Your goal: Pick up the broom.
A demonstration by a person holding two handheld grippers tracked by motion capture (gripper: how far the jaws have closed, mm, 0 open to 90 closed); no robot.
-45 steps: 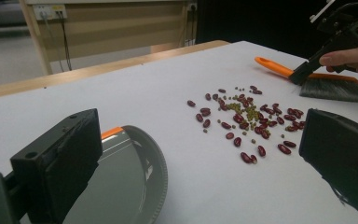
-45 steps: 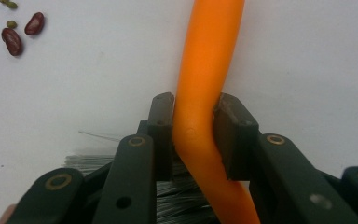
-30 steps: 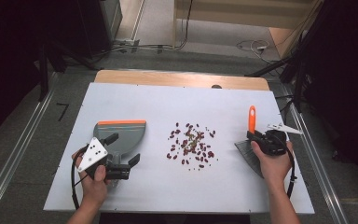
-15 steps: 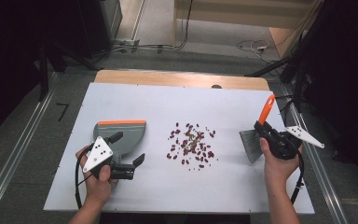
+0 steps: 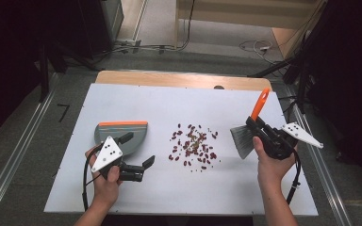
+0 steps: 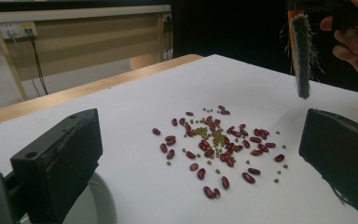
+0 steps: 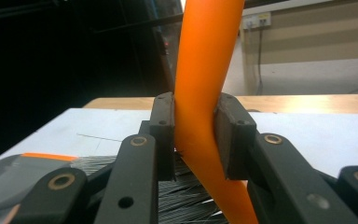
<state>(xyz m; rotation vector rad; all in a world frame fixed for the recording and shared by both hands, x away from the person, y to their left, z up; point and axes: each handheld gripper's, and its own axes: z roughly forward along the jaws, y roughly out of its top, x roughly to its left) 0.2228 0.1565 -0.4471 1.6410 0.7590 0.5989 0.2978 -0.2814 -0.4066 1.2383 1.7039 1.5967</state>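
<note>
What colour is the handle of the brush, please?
Orange handle on the grey-bristled brush; clearest in the right gripper view.

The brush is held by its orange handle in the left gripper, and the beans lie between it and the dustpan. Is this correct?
Not quite. The right gripper holds the brush by its orange handle, as the right gripper view shows. The left gripper is open. The beans do lie between the brush and the dustpan.

Your brush (image 5: 251,132) has a glossy orange plastic handle and fine grey bristles. Your tongs (image 7: 195,140) look matt black plastic. The tabletop (image 5: 169,110) is smooth matt white, edged in wood.
</note>
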